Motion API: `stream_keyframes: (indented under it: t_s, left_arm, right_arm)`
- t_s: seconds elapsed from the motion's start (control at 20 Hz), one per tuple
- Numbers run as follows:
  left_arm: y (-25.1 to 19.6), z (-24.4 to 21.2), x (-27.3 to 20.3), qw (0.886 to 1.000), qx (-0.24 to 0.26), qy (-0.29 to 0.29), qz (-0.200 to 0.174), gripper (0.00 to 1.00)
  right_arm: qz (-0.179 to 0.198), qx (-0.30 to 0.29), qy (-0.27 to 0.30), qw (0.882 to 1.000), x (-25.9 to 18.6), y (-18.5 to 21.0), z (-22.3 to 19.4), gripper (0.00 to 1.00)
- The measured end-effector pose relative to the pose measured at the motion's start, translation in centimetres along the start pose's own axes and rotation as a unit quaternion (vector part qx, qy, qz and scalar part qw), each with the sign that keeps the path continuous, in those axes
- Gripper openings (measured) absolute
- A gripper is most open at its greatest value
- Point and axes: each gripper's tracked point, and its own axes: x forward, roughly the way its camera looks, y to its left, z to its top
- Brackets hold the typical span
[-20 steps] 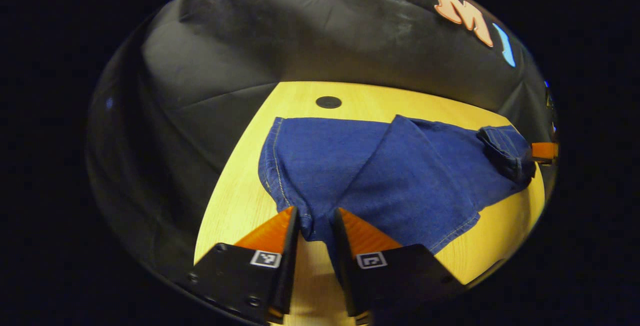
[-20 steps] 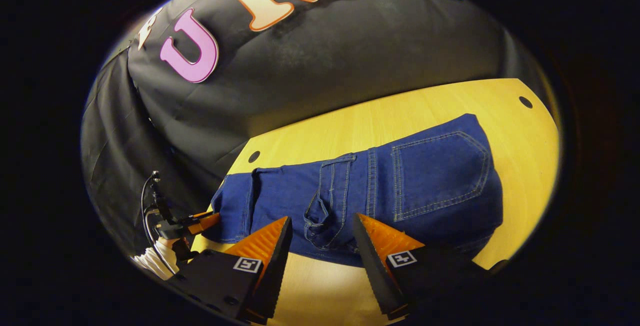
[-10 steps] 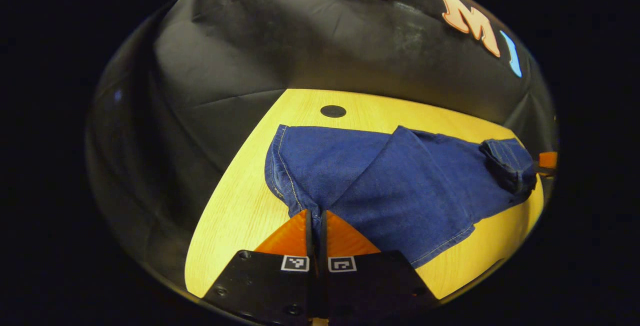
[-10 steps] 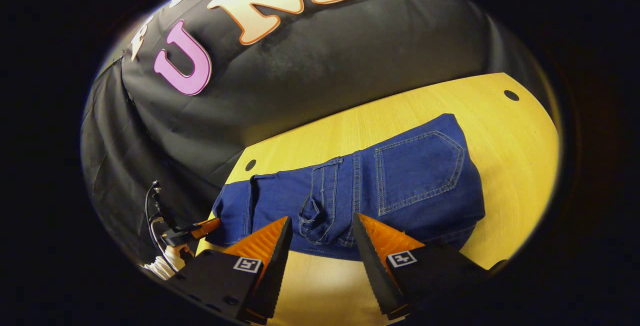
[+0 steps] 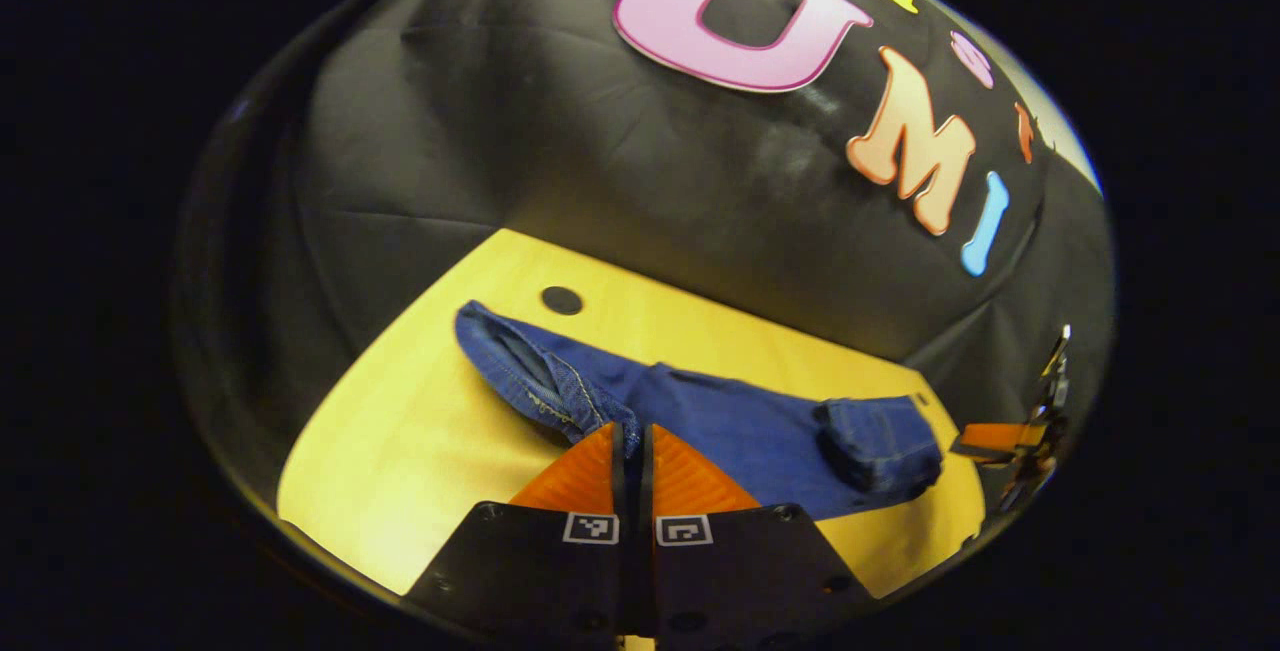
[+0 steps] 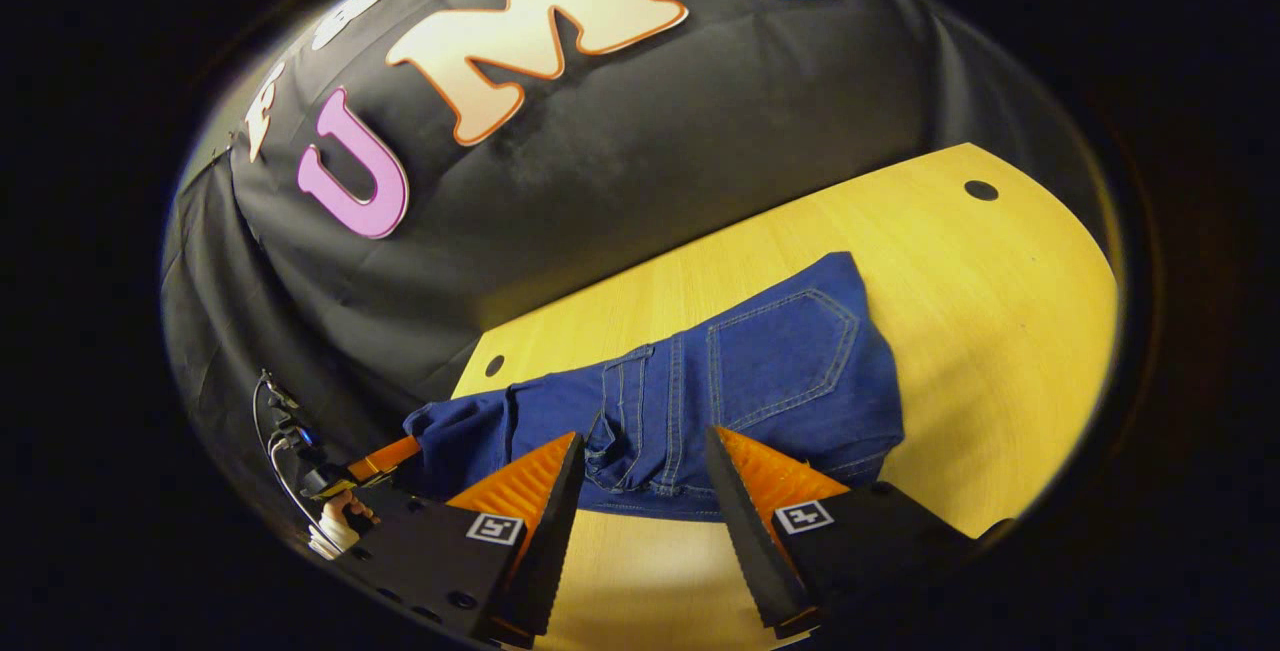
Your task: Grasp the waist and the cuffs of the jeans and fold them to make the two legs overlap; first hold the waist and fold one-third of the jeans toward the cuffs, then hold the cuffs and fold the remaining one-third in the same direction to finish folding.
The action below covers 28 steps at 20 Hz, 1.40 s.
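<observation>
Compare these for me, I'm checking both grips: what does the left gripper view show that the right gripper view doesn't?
Left gripper view: the left gripper shut on the cuffs, seen close up. Right gripper view: the right gripper open at the waist, plus the back pocket. Both: the jeans on the table.

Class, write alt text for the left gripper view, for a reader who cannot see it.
The left gripper is shut on the cuff end of blue jeans, which stretch across a yellow wooden table. Their far end is bunched near the right gripper, in front of the black cloth wall.
</observation>
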Motion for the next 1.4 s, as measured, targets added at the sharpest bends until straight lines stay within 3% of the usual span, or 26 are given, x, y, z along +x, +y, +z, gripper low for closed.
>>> stream_keyframes:
  t_s: [0.15, 0.4, 0.55, 0.6, 0.75, 0.9, 0.95, 1.0, 1.05, 1.1, 1.3, 1.4]
  left_arm:
    - [-6.8, 0.6, 1.3, 0.999, -0.01, -0.011, -0.047, 0.0]
    - [-17.6, 1.3, 3.5, 0.994, 0.017, -0.024, -0.103, 0.0]
    - [-23.5, 1.1, 5.1, 0.991, 0.031, -0.024, -0.124, 0.0]
    - [-25.5, 0.8, 5.5, 0.991, 0.038, -0.023, -0.128, 0.0]
    - [-30.9, -1.0, 6.9, 0.987, 0.079, -0.014, -0.14, 0.0]
    - [-35.3, -3.3, 8.2, 0.983, 0.089, 0.001, -0.162, 0.0]
    - [-37.1, -4.1, 8.5, 0.981, 0.086, 0.005, -0.176, 0.0]
    - [-38.7, -4.4, 8.6, 0.979, 0.082, 0.004, -0.188, 0.0]
    - [-39.9, -5.0, 9.0, 0.978, 0.088, 0.006, -0.191, 0.0]
    - [-40.6, -5.9, 9.6, 0.976, 0.099, 0.011, -0.192, 0.0]
    - [-42.2, -9.7, 10.5, 0.974, 0.09, 0.044, -0.201, 0.0]
    - [-42.0, -10.9, 10.6, 0.975, 0.089, 0.051, -0.196, 0.0]
  right_arm:
    - [0.001, 0.012, -0.016, 1.0, -1.8, -1.8, 1.5, 0.69]
    - [-0.006, 0.021, -0.025, 0.999, -5.0, -6.8, 3.9, 0.69]
    - [-0.014, 0.019, -0.033, 0.999, -6.9, -9.9, 5.2, 0.69]
    - [-0.016, 0.017, -0.033, 0.999, -7.5, -10.9, 5.5, 0.76]
    - [-0.023, 0.011, -0.036, 0.999, -8.8, -14.0, 6.4, 0.76]
    - [-0.035, 0.005, -0.037, 0.999, -10.0, -16.6, 6.9, 0.77]
    - [-0.04, 0.001, -0.038, 0.998, -10.4, -17.4, 7.1, 0.69]
    - [-0.042, 0.0, -0.038, 0.998, -10.7, -18.0, 7.3, 0.77]
    - [-0.042, 0.0, -0.04, 0.998, -11.1, -18.5, 7.3, 0.72]
    - [-0.043, 0.001, -0.043, 0.998, -11.3, -18.9, 7.6, 0.9]
    - [-0.04, 0.008, -0.044, 0.998, -11.7, -19.7, 7.7, 0.9]
    - [-0.042, 0.002, -0.041, 0.998, -12.2, -20.1, 7.4, 0.96]
